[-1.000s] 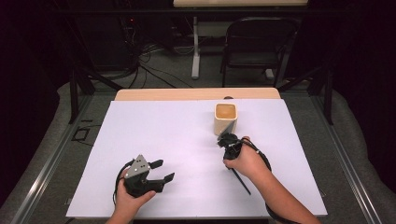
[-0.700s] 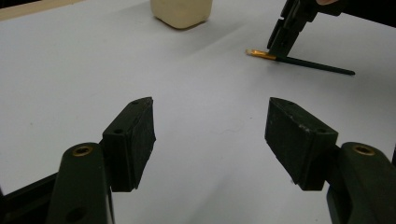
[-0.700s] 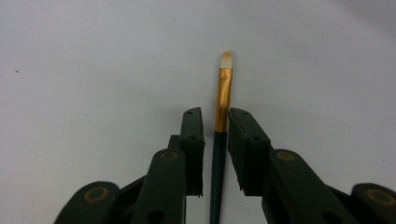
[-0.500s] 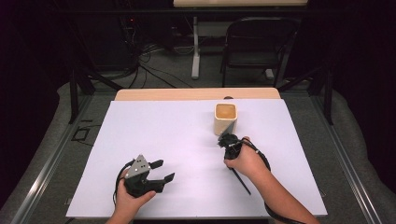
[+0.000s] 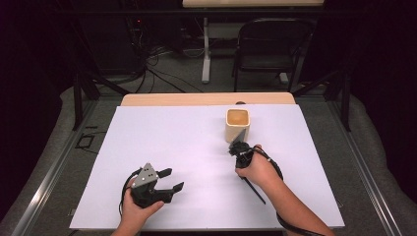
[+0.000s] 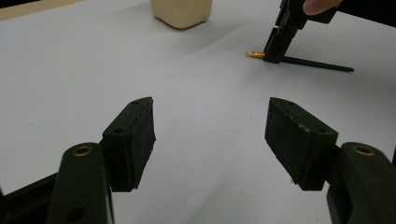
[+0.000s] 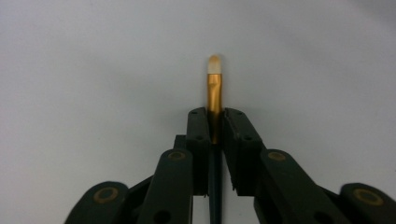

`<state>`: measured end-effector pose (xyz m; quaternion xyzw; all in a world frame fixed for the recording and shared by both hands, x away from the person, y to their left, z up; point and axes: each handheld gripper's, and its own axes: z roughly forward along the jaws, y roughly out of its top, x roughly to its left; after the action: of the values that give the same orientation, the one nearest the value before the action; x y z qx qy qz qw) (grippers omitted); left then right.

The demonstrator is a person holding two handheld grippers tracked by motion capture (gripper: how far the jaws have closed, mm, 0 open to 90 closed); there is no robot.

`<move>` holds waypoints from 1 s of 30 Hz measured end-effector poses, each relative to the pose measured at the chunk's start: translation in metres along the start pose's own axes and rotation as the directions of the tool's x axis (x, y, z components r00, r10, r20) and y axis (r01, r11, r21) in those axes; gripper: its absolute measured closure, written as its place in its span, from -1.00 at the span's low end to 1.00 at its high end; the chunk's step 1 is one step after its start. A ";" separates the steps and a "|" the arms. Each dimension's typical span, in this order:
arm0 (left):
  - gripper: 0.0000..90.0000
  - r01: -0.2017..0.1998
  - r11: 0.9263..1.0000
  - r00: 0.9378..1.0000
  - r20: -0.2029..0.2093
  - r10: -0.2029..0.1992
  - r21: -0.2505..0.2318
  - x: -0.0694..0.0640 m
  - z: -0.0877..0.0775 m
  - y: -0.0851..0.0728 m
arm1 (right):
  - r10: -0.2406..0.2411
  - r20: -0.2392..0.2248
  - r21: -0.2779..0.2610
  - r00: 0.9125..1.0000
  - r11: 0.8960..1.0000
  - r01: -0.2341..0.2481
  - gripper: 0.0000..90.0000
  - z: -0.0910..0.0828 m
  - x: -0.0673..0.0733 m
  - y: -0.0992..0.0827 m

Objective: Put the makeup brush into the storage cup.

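Note:
A thin dark paintbrush (image 7: 214, 91) with a gold ferrule and a pale tip lies on the white table sheet (image 5: 187, 147). My right gripper (image 7: 215, 116) points down at it, and its jaws have just been closing; they now pinch the brush just behind the ferrule. From above, the right gripper (image 5: 239, 147) stands just in front of a cream square cup (image 5: 238, 125), with the brush handle (image 5: 253, 189) trailing toward the person. My left gripper (image 5: 172, 179) rests at the front left with its jaws wide apart and nothing between them (image 6: 210, 135).
The left gripper view has the cup (image 6: 181, 11) at the top, and the right gripper (image 6: 280, 51) on the brush (image 6: 317, 64) to its right. A dark folding chair (image 5: 273, 49) and floor cables sit beyond the table's far edge.

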<state>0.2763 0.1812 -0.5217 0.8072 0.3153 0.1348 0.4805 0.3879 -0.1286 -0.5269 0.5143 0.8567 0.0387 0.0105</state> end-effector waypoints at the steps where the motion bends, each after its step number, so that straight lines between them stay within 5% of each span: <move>1: -0.26 0.001 1.000 1.000 0.000 -0.001 -0.001 0.000 0.000 0.000 | 0.000 0.002 0.004 1.000 1.000 0.000 0.82 0.000 0.000 0.000; 21: -0.26 0.003 1.000 1.000 0.002 -0.003 -0.005 0.000 0.000 0.000 | 0.004 0.011 0.011 1.000 1.000 -0.005 0.86 -0.005 0.002 0.000; 29: -0.26 0.006 1.000 1.000 0.005 -0.006 -0.008 0.000 0.000 0.000 | -0.018 0.008 -0.030 1.000 0.999 0.019 0.86 -0.024 0.005 0.000; 30: -0.26 0.012 1.000 1.000 0.009 -0.012 -0.013 0.000 0.000 0.000 | -0.015 -0.006 -0.067 1.000 0.998 0.015 0.86 -0.025 0.005 -0.002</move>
<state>0.2765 0.1811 -0.5222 0.8028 0.3172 0.1301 0.4878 0.3828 -0.1266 -0.5018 0.5072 0.8587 0.0687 0.0251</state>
